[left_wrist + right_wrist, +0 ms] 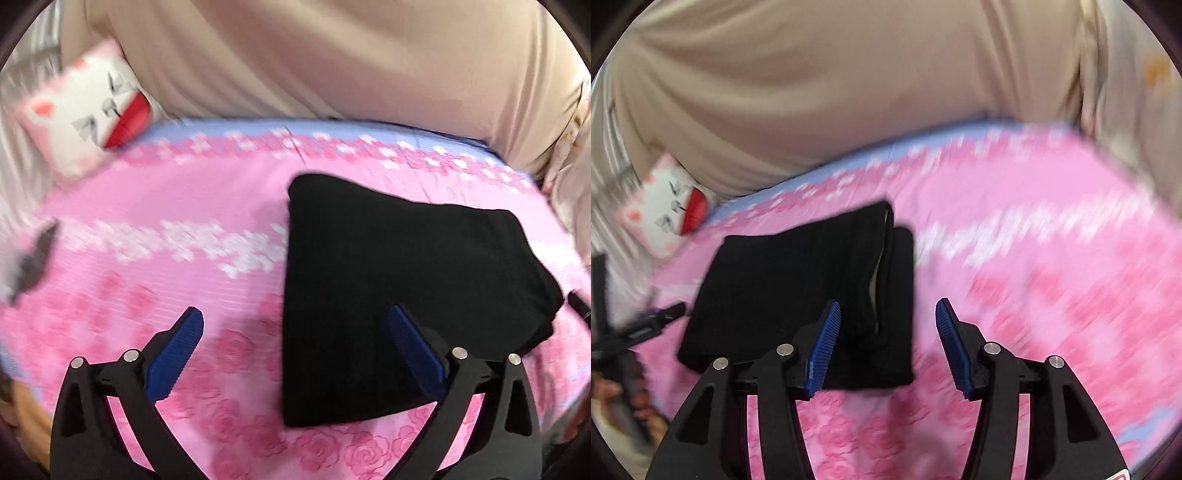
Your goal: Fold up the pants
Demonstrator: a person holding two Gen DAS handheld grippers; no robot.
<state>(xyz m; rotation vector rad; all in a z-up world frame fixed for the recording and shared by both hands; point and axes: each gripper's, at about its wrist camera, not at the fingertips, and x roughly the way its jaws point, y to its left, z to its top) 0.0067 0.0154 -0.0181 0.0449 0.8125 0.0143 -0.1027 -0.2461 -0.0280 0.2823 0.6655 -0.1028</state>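
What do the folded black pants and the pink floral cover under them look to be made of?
Black pants: matte knit, probably ribbed cotton or a blend; faint fine ribs, soft stacked folds. Pink floral cover: printed woven cloth, possibly crinkled cotton; fine ridges show, though blur leaves it open.

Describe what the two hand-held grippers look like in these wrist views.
Both match: the left hand-held gripper and right hand-held gripper have black plastic linkage arms with triangular cut-outs, round silver pivot pins, and ribbed blue pads on the fingers. No cables show. A red marking peeks out at the right gripper's lower edge.
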